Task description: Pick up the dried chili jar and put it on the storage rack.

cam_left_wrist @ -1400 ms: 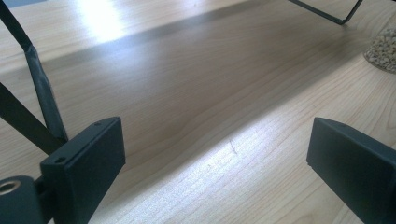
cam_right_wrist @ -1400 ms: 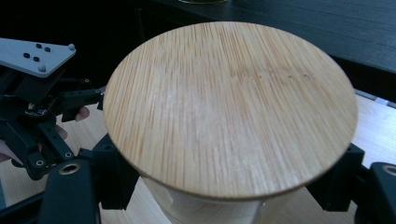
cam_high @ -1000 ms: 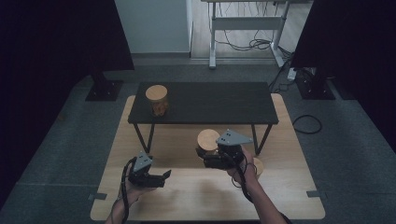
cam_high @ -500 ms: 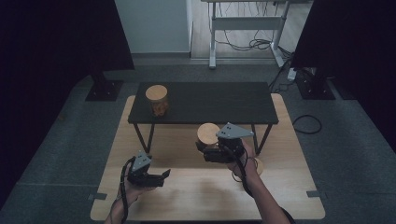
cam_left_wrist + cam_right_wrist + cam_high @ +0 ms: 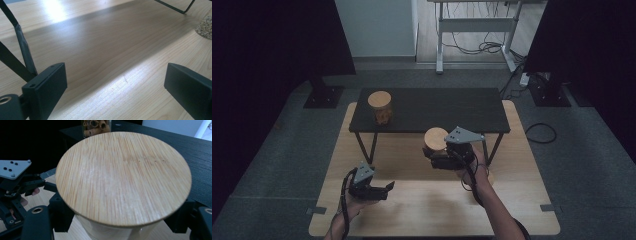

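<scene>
held jar: glass jar with bamboo lid (image 5: 123,178), clamped between the right gripper's jaws just under the lid rim; contents not readable here
jar place: in high view the jar (image 5: 435,139) sits in front of the jaws, off the wooden table, near the front edge of the black shelf
right gripper: (image 5: 438,156) jaws pinched on the jar body both sides, holding its weight; hand behind it
change: against the earlier high frames the jar and right gripper have crept a little up and toward the shelf; grip unchanged
meaning: looks like a lift-and-carry mid-way, jar probably headed for the shelf top beside the other one; not set down yet
left gripper: (image 5: 388,187) jaws wide apart, nothing between them, just bare wood; it has not moved, idle low over the table (image 5: 105,65)
beyond left jaws: shelf leg (image 5: 22,46) to one side, a heap of pale grains behind glass (image 5: 205,29) at the far edge, likely the held jar's bottom
second jar: (image 5: 379,106) lidded, stands on the black shelf (image 5: 452,107), well beyond the right jaws; rolled brown pieces inside
risk: lid is loose-looking, grip is on glass below it; tilt could slip
</scene>
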The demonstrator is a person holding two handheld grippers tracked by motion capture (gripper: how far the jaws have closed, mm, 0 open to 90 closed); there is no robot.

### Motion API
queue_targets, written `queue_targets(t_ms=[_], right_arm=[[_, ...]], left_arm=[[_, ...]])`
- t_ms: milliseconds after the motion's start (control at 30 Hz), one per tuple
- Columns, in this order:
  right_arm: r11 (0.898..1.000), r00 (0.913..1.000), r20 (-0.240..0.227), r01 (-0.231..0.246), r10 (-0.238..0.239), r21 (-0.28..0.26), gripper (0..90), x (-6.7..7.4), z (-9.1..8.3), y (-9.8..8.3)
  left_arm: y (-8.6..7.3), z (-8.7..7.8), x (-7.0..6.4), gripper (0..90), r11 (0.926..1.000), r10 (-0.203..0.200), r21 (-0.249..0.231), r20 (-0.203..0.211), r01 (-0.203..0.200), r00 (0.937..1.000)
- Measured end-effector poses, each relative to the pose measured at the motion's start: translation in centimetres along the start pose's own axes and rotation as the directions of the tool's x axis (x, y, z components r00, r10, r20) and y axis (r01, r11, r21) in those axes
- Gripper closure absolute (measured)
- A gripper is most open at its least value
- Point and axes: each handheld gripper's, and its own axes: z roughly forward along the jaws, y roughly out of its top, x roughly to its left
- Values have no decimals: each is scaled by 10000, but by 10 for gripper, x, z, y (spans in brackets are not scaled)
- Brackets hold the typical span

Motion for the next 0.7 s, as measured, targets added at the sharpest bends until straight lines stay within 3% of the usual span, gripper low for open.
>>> queue_targets(t_ms=[700], right_arm=[[9997, 9998, 4, 223, -223, 67, 240, -5, 3, 18]], left_arm=[[0, -1, 0, 42, 10000, 30, -32, 13, -30, 10000]])
